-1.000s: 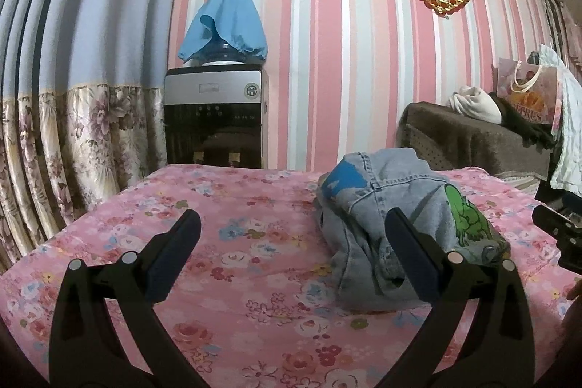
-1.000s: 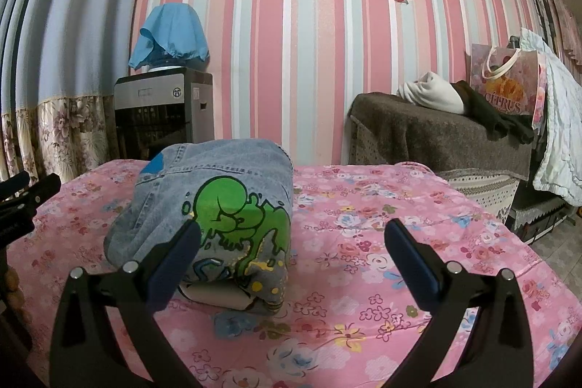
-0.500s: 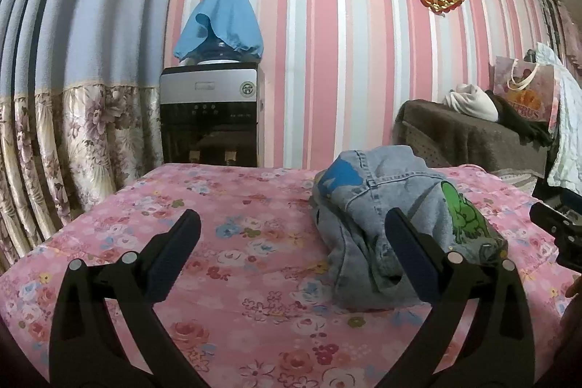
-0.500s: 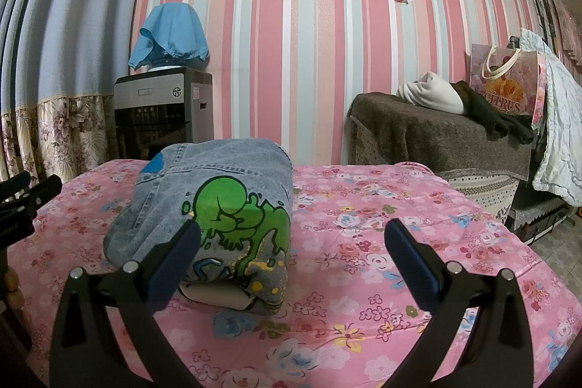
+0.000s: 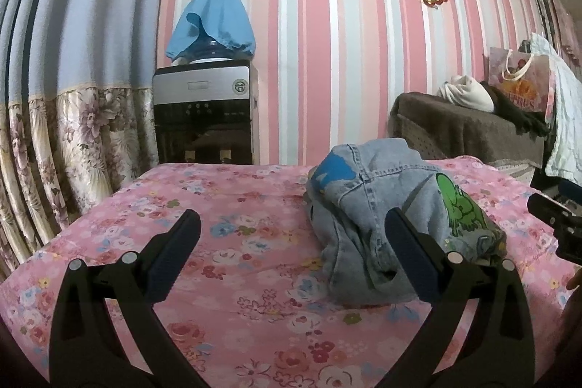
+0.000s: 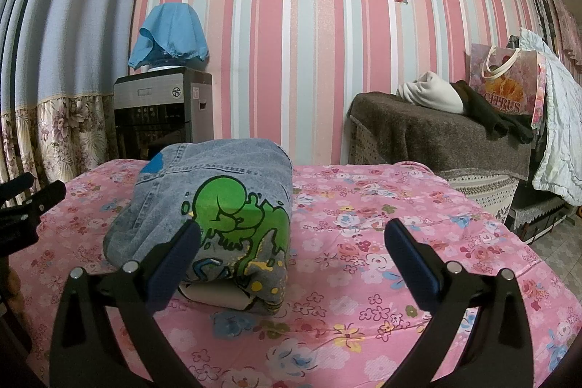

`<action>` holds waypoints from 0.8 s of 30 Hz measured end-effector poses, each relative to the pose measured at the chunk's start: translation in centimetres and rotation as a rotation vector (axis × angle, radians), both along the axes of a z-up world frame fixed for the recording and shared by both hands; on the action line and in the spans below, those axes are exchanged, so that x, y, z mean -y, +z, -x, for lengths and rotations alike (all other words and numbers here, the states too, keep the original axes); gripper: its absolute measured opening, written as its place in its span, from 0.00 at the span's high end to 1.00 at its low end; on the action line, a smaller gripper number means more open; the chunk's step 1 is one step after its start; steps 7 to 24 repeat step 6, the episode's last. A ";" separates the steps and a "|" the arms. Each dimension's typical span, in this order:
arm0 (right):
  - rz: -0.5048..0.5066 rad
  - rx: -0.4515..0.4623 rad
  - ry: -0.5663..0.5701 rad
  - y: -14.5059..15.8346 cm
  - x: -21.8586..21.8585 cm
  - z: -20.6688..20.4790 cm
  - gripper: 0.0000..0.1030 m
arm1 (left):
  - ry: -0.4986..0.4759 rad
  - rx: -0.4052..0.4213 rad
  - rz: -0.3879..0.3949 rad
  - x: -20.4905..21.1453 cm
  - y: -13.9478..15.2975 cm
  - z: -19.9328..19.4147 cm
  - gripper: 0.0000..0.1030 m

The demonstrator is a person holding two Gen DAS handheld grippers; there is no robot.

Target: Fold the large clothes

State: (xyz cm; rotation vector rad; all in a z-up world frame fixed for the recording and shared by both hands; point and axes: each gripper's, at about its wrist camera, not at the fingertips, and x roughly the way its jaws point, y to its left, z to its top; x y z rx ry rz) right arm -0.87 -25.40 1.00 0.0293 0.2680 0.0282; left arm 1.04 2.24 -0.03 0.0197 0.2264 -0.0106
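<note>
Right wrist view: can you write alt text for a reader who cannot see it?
A folded denim garment with a green cartoon print lies on a pink floral bedspread, just ahead of the open, empty right gripper. The left gripper shows at the left edge. Behind stand a striped pink wall and a water dispenser under a blue cloth.

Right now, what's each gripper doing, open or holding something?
Left gripper: jaws open, holding nothing.
Right gripper: jaws open, holding nothing; the folded denim garment lies free on the bed.
</note>
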 end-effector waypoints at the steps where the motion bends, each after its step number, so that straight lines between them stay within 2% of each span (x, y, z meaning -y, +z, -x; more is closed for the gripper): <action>1: 0.000 0.000 0.000 0.0 0.0 0.0 0.02 | -0.001 0.002 -0.001 0.0 0.0 0.1 0.03; 24: 0.002 0.001 0.001 0.0 0.1 0.0 0.02 | -0.003 0.001 0.001 0.0 0.0 0.1 0.03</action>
